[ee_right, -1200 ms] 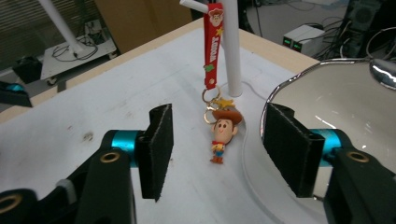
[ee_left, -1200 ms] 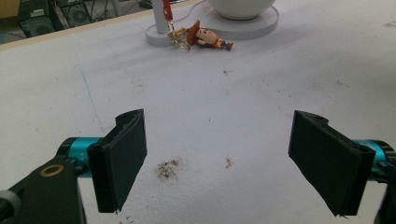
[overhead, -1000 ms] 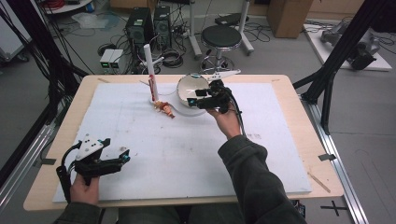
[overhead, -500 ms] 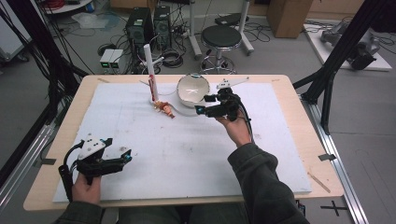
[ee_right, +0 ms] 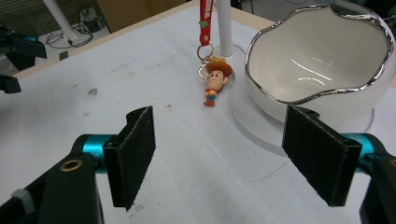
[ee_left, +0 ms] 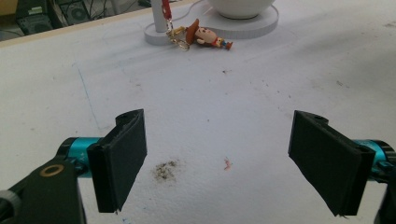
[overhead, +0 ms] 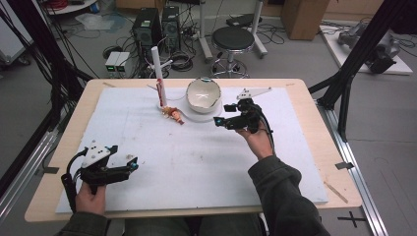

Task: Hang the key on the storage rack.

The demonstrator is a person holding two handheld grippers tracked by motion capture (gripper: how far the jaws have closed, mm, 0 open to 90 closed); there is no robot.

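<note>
A white, wavy, silver-rimmed bowl [ee_right: 322, 70] stands upright, empty.

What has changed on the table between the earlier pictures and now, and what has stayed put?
The right tongs have drawn back from the white bowl toward the person, their jaws opening with nothing between them. The left tongs, the bowl and the cowboy keychain beside the white post stayed where they were.

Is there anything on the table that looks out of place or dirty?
Mostly no. The cowboy keychain figure lies flat on the white mat instead of hanging from the post, its red strap still beside the post. A small dirt smudge marks the mat. The bowl looks intact.
</note>
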